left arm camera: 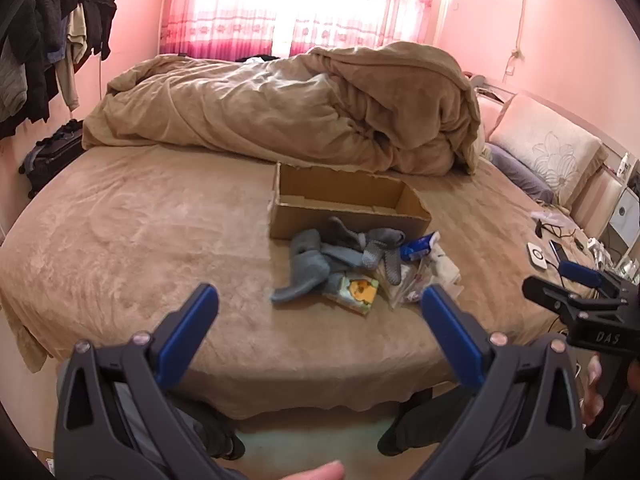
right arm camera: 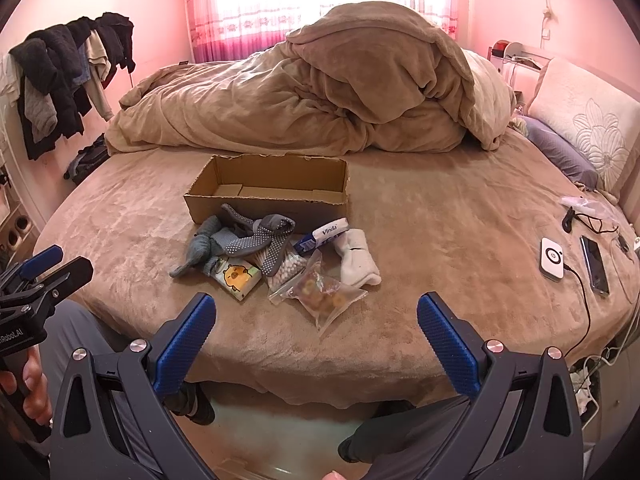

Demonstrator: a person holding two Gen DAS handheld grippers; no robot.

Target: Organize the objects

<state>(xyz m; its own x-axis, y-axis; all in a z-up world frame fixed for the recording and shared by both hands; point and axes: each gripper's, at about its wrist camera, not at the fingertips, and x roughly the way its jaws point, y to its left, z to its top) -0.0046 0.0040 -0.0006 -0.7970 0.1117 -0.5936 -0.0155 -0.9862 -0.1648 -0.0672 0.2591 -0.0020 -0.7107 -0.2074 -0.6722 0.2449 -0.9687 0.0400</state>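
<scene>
Mid-frame on bed [right arm camera: 440,220]: box [right arm camera: 272,200] behind socks [right arm camera: 248,240], bags [right arm camera: 328,296] | left fingers [left arm camera: 320,312] spread, nothing held | right fingers [right arm camera: 316,320] spread, nothing held

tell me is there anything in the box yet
No, the box shows only its bare cardboard floor, and the socks lie on the bed in front of it.

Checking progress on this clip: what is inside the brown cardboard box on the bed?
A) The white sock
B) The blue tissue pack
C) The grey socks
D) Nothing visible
D: the open brown cardboard box shows only its bare floor, while the grey socks, blue tissue pack and white sock lie on the bed in front of it.
</scene>
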